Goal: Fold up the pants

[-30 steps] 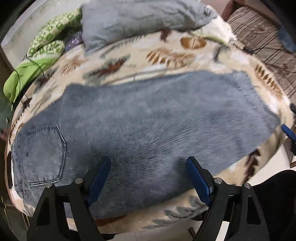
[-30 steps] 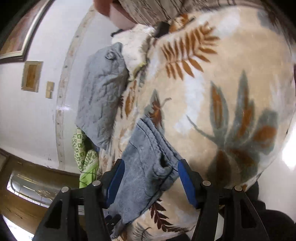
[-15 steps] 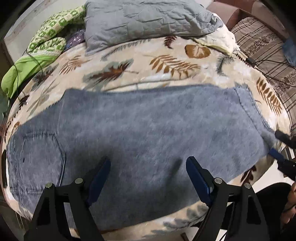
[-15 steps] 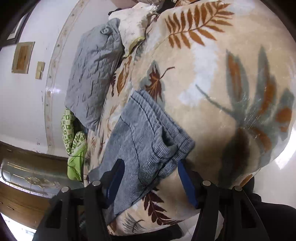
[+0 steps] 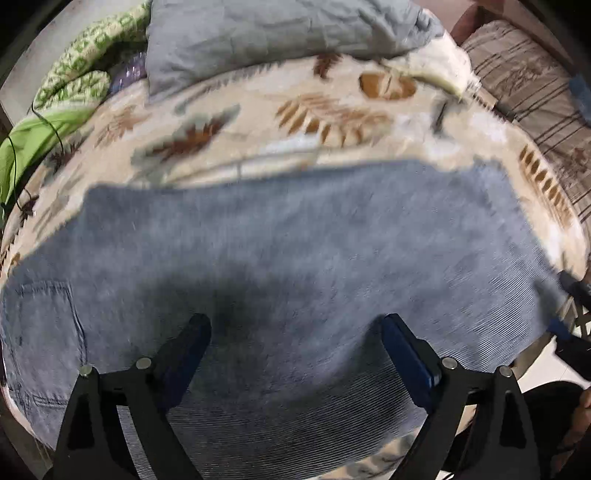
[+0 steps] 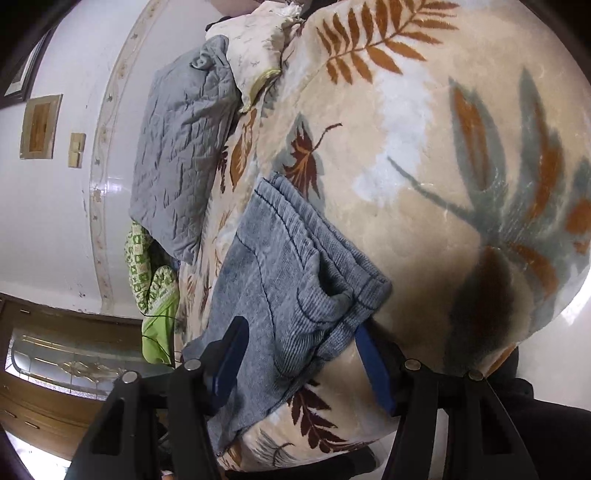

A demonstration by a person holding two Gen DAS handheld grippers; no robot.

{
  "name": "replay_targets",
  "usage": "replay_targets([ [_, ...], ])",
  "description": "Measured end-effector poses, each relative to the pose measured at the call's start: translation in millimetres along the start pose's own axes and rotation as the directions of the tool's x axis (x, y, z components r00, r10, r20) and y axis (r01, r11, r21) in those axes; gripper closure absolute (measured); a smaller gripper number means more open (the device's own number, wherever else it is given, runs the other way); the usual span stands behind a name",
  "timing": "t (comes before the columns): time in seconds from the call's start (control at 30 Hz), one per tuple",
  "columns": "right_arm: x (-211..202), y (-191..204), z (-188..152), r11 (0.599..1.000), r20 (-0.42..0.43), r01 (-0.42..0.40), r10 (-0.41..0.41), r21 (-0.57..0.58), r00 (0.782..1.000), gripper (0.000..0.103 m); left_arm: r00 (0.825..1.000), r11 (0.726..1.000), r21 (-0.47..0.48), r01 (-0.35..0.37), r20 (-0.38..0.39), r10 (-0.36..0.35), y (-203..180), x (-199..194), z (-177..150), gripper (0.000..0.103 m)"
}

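At the bottom of the left wrist view, the left tongs (image 5: 295, 354) have just been opening and stand wide over the grey-blue pants (image 5: 295, 266), not pinching them. The right tongs (image 6: 301, 354) straddle the hem, open. The pants lie flat across the leaf-patterned blanket (image 5: 332, 122); a grey pillow (image 5: 280, 33) lies beyond.

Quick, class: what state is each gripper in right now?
Left gripper: open, jaws just widening above the pants.
Right gripper: open, straddling the hem, not pressing.

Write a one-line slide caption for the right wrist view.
Right gripper, open, straddles the hem end of grey-blue pants lying on a leaf-patterned blanket.
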State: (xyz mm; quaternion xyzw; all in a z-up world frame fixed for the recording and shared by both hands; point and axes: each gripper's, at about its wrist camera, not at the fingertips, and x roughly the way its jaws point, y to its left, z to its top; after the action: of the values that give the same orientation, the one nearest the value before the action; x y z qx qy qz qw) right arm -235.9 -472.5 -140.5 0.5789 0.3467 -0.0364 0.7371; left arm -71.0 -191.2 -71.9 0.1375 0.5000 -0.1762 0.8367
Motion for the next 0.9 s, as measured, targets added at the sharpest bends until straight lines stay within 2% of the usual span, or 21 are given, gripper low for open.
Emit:
replay_targets([
  [0.1,2.4,-0.8,1.1,1.000,0.017,-0.012,0.012,0.013,1.000,0.038,0.998,0.999,0.039,0.023,0.056,-0.025,-13.6,-11.6,11.2,0.009],
  [0.2,2.6,0.4,1.0,1.000,0.038,-0.012,0.012,0.014,0.999,0.038,0.999,0.999,0.048,0.011,0.043,-0.013,-25.2,-2.5,18.6,0.009],
  [0.3,-3.6,-4.4,0.0,0.999,0.052,-0.032,0.030,0.038,0.998,0.038,0.999,0.997,0.074,-0.013,-0.030,0.015,-32.5,26.0,18.4,0.009],
  [0.33,-6.1,-5.4,-0.5,0.999,0.056,-0.032,0.029,0.042,0.998,0.038,0.999,0.997,0.080,-0.018,-0.047,0.022,-32.6,34.5,16.8,0.005],
  [0.37,-9.9,-6.0,-1.2,0.999,0.069,-0.019,0.017,0.042,0.998,0.038,1.000,0.998,0.059,-0.015,-0.021,0.016,-29.0,32.4,16.4,0.004],
  [0.47,-23.0,-3.7,-4.2,0.999,0.127,0.042,-0.044,0.018,0.991,0.038,1.000,0.999,0.050,-0.013,-0.022,0.014,-28.7,25.0,20.9,0.004],
  [0.57,-22.4,-4.7,-0.9,0.998,0.128,0.065,-0.066,0.017,0.990,0.038,0.998,0.998,0.059,0.003,0.055,-0.006,-36.1,10.6,28.1,0.004],
  [0.63,-17.4,-6.8,1.3,0.998,0.114,0.060,-0.064,0.032,0.991,0.038,0.997,0.997,0.065,0.042,0.063,-0.046,-43.8,9.5,33.9,0.004],
  [0.67,-15.7,-6.2,2.3,0.998,0.114,0.060,-0.063,0.030,0.991,0.038,0.997,0.996,0.077,0.045,0.053,-0.049,-49.0,13.9,36.6,0.004],
  [0.73,-11.0,-3.0,3.5,0.998,0.111,0.057,-0.058,0.014,0.992,0.031,1.000,0.995,0.100,0.025,0.011,-0.026,-59.1,28.7,37.4,0.004],
  [0.8,-7.2,0.6,3.3,0.999,0.117,0.051,-0.051,0.002,0.992,0.029,0.999,0.992,0.121,0.040,-0.040,-0.036,-68.6,47.3,33.8,0.004],
  [0.87,-4.5,2.6,3.9,0.999,0.116,0.051,-0.050,-0.007,0.992,0.029,0.999,0.991,0.126,0.046,-0.008,-0.046,-67.9,45.4,32.4,0.002],
  [0.9,-3.9,3.5,4.2,0.999,0.118,0.045,-0.043,-0.009,0.992,0.029,0.998,0.991,0.117,0.065,-0.023,-0.063,-65.3,44.3,32.7,0.003],
])
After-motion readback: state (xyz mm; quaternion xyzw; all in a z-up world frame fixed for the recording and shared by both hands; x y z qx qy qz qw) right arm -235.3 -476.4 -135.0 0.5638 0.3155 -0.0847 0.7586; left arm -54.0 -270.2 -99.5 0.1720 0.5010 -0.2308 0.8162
